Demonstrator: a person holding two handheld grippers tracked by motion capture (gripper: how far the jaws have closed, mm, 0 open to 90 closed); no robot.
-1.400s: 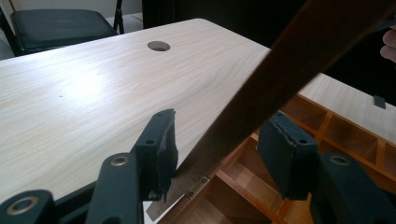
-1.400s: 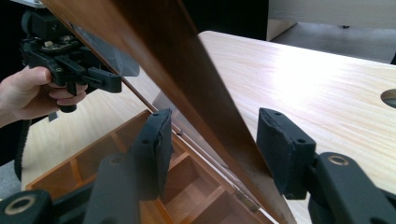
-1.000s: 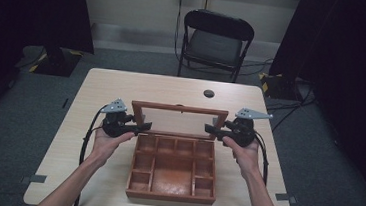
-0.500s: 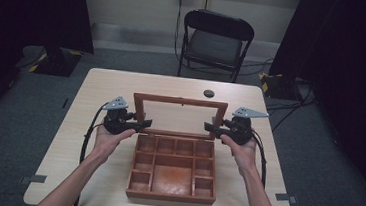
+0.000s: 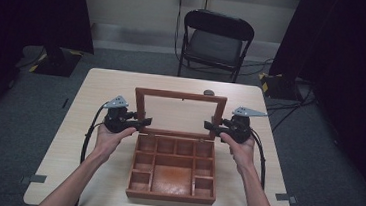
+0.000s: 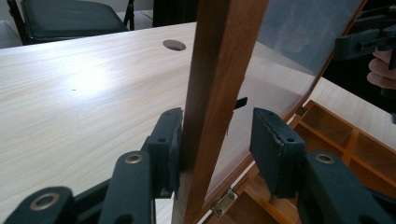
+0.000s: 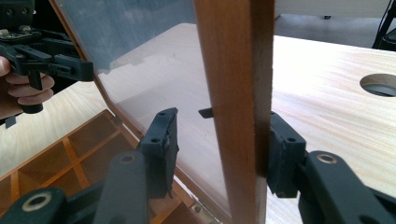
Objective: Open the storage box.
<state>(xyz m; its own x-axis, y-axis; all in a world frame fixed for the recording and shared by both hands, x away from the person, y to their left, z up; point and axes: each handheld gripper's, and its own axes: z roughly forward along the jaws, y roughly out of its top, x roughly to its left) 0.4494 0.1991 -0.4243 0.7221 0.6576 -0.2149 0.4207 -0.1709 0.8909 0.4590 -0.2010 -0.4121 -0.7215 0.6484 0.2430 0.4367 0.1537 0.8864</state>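
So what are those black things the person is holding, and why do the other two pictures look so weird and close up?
Those are hand-held tongs, one in each hand, and there is no robot here. The picture from above shows a person's arms reaching over a pale wooden table. The left tongs and the right tongs sit at the two sides of a wooden box. The box has lots of little compartments, and its lid, a wood frame with a clear pane, stands up open.

The two close pictures come from small cameras riding on the tongs themselves, looking along their black jaws. In each one the lid's wooden side stands between the jaws. One jaw touches the wood and the other has a gap, so they are open around the lid rather than squeezing it.

Behind the table stands a black chair.
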